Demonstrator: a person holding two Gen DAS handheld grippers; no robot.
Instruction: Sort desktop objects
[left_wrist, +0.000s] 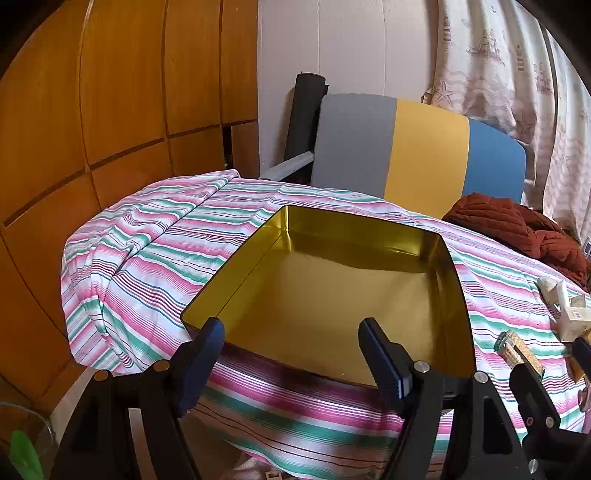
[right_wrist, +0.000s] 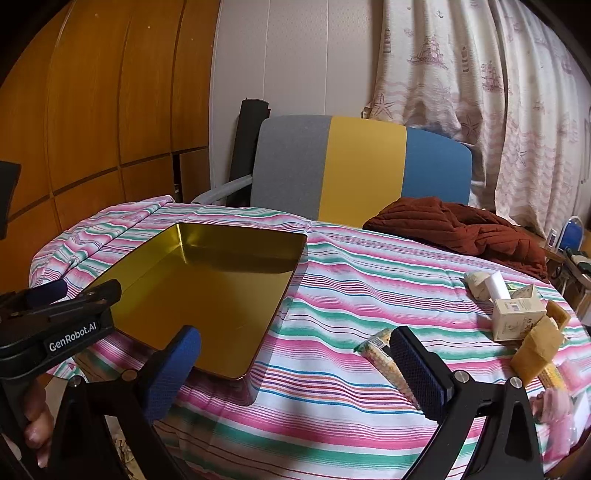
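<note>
We are hovering the left gripper (left_wrist: 291, 343) over the near rim of the gold tin (left_wrist: 332, 280), fingers spread wide, gripping nothing. We are holding the right gripper (right_wrist: 295, 350) wide open and unloaded above the striped tablecloth (right_wrist: 369, 266); a snack packet (right_wrist: 384, 354) and small boxes (right_wrist: 517, 317) are lying right of the tin.

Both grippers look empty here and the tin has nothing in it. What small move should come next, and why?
Probably ease the right gripper forward and slightly right onto the long snack packet lying just ahead of its right finger. Both grippers are open and empty, the gold tin holds nothing, and that packet is the nearest loose item. The left gripper already hangs at the tin's near rim.
</note>
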